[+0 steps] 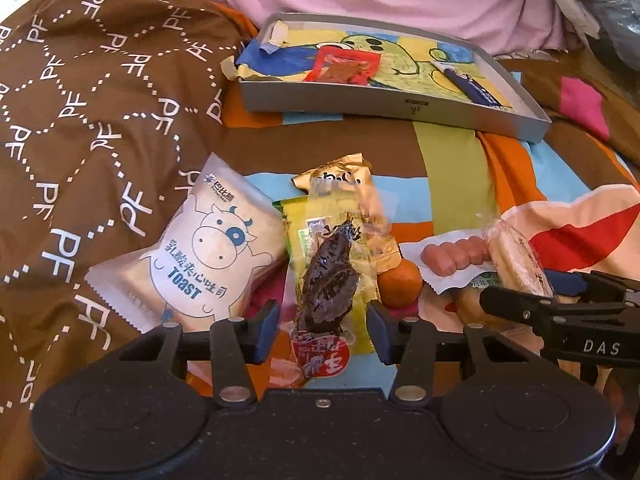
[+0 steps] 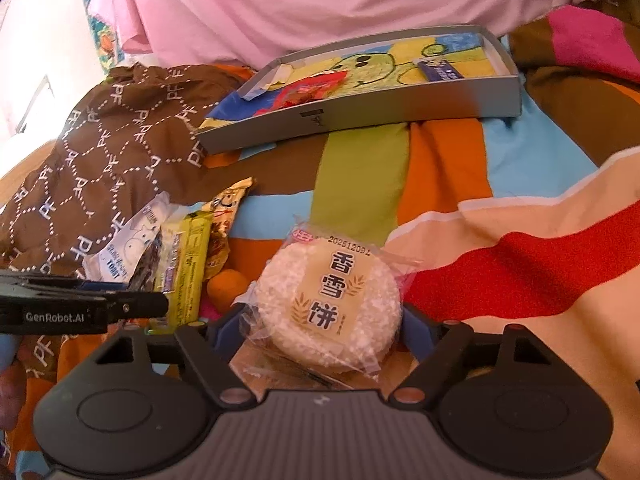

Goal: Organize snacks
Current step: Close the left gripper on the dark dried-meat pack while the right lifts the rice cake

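**Two packets in position for transfer to the box**

The patchwork bedspread (image 2: 440, 168) is serving as the work surface, and a brown printed cloth (image 1: 80, 120) is lying over it at 9 o'clock. The grey box (image 1: 394, 110), shallow and lined with a cartoon drawing, is sitting at 12 o'clock in both wrist views; it is the likely destination. It is already holding a red packet (image 1: 342, 65) near its middle and a blue packet (image 1: 476, 86) at its 3 o'clock end.

The unsorted snacks are lying in a loose pile at 6 o'clock of the box, well apart from it. In the left wrist view, the white toast packet (image 1: 204, 244) is lying at 9 o'clock of the pile. A yellow-green packet (image 1: 296, 220) and a gold packet (image 1: 340, 176) are lying under the clear dark-meat packet (image 1: 330, 276). A small orange (image 1: 400, 282) is sitting at 3 o'clock of that packet, and a sausage packet (image 1: 454, 258) is lying further toward 3 o'clock.

The left gripper (image 1: 323, 330) is pointing toward the box, held low over the pile. Its jaws are standing part open on either side of the dark-meat packet; firm contact cannot be confirmed, so a grip is probably about to be made.

The right gripper (image 2: 320, 330) is also pointing toward 12 o'clock. Its jaws are spread wide around the round rice cracker packet (image 2: 328, 300), touching or nearly touching its wrapper; whether it is lifted cannot be told.
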